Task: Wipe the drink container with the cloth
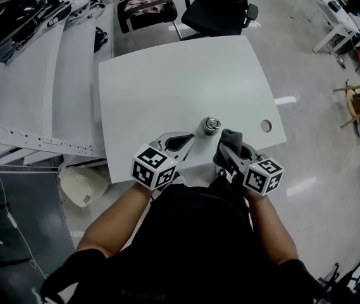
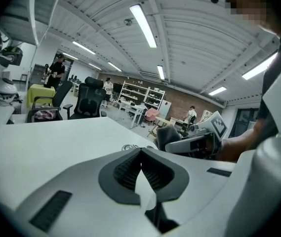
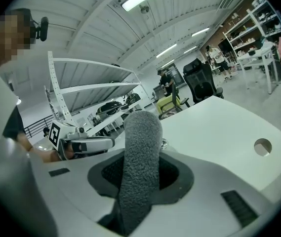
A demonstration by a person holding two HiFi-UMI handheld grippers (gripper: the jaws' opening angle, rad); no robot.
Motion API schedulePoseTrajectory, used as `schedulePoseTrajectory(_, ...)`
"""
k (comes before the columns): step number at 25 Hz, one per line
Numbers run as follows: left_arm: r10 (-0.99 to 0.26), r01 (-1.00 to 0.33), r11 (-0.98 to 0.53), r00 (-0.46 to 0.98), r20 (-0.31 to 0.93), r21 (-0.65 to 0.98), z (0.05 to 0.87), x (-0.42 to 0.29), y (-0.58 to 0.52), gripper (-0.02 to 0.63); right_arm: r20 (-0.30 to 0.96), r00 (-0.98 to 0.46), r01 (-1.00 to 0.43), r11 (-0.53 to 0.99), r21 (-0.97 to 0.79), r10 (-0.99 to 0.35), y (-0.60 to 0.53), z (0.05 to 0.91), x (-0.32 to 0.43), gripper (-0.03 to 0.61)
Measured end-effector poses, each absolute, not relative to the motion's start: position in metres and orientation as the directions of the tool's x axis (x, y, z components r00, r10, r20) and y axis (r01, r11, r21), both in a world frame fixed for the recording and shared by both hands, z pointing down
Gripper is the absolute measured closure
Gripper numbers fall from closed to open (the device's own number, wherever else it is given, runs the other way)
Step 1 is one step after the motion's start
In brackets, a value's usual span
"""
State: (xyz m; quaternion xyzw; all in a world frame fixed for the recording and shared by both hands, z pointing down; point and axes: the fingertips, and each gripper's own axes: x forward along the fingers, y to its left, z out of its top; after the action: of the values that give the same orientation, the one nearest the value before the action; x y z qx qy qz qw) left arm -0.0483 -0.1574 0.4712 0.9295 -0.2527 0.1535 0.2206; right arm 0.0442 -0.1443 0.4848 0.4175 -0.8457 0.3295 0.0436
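Right gripper, jaws grasping the cloth, just beside the drink container; left gripper, jaws clenched, empty. Unheld container may tip: wipe lightly.

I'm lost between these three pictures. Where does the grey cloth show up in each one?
Head view: the grey cloth sits just below centre, pinched in the right claw.
Left gripper view: it is a dark lump right of centre, at the table's far edge.
Right gripper view: it stands upright in the middle, between the jaws.
Shared landmark: the white table.
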Motion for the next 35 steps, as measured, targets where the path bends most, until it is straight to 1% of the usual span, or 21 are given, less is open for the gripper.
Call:
schedulePoseTrajectory(5, -0.404, -0.549, -0.777, 0.81, 0.425, 0.307, 0.468, -0.048, -0.147, 0.597, 0.307, -0.643, -0.735, 0.451, -0.507, -0.702, -0.139, 0.47, 0.046, 0.465)
schedulePoseTrajectory(11, -0.451, -0.585, -0.755, 0.792, 0.412, 0.298, 0.457, -0.042, -0.132, 0.598, 0.286, -0.661, -0.724, 0.492, -0.483, -0.693, -0.142, 0.461, 0.046, 0.465)
schedulePoseTrajectory(16, -0.516, -0.649, -0.707, 0.745, 0.422, 0.281, 0.454, -0.042, -0.126, 0.597, 0.257, -0.701, -0.687, 0.532, -0.495, -0.666, -0.143, 0.449, 0.054, 0.465)
schedulePoseTrajectory(19, -0.571, -0.697, -0.657, 0.708, 0.416, 0.287, 0.45, -0.036, -0.119, 0.597, 0.258, -0.736, -0.66, 0.577, -0.482, -0.626, -0.136, 0.444, 0.064, 0.466)
schedulePoseTrajectory(26, -0.673, -0.78, -0.555, 0.625, 0.396, 0.29, 0.436, -0.001, -0.092, 0.597, 0.247, -0.802, -0.592, 0.663, -0.458, -0.545, -0.1, 0.433, 0.096, 0.466)
schedulePoseTrajectory(31, -0.696, -0.802, -0.541, 0.597, 0.399, 0.254, 0.431, 0.039, -0.06, 0.597, 0.238, -0.833, -0.551, 0.703, -0.449, -0.5, -0.069, 0.429, 0.129, 0.466)
schedulePoseTrajectory(35, -0.721, -0.824, -0.518, 0.565, 0.401, 0.231, 0.428, 0.058, -0.032, 0.597, 0.237, -0.853, -0.521, 0.73, -0.442, -0.465, -0.047, 0.427, 0.148, 0.466)
